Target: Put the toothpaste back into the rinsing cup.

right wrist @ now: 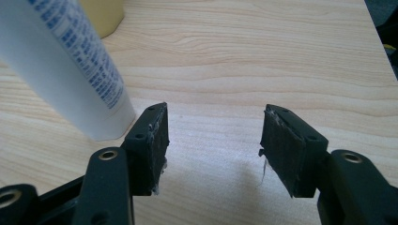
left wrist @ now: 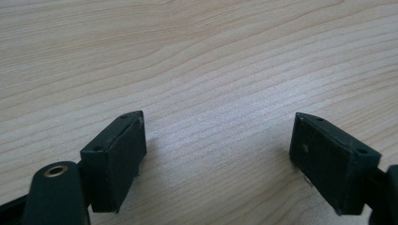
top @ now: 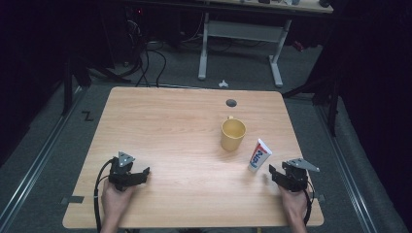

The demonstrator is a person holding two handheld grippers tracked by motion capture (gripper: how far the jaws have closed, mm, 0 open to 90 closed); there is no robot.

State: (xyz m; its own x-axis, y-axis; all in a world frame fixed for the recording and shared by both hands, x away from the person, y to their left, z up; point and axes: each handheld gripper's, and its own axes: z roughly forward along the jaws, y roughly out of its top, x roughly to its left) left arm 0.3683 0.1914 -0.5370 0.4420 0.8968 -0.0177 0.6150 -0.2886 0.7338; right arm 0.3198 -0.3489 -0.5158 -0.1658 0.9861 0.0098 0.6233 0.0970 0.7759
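Observation:
A yellow mug [top: 233,134] stands right of the middle of the wooden table [top: 170,126]. Just right of it and nearer to me, a white toothpaste tube [top: 259,155] with blue and red print stands upright on its cap. My right gripper [top: 272,173] rests low at the table's near right, open and empty, its jaws just short of the tube. In the right gripper view the tube [right wrist: 70,61] rises beside the left jaw of that gripper [right wrist: 213,136], with the mug [right wrist: 105,16] behind it. My left gripper [top: 143,174] sits at the near left, open over bare wood [left wrist: 218,140].
A round cable hole [top: 231,103] lies in the table top behind the mug. Beyond the far edge stand a white desk frame [top: 240,34] and loose cables [top: 145,63] on the grey floor. A cable trails from each gripper toward me.

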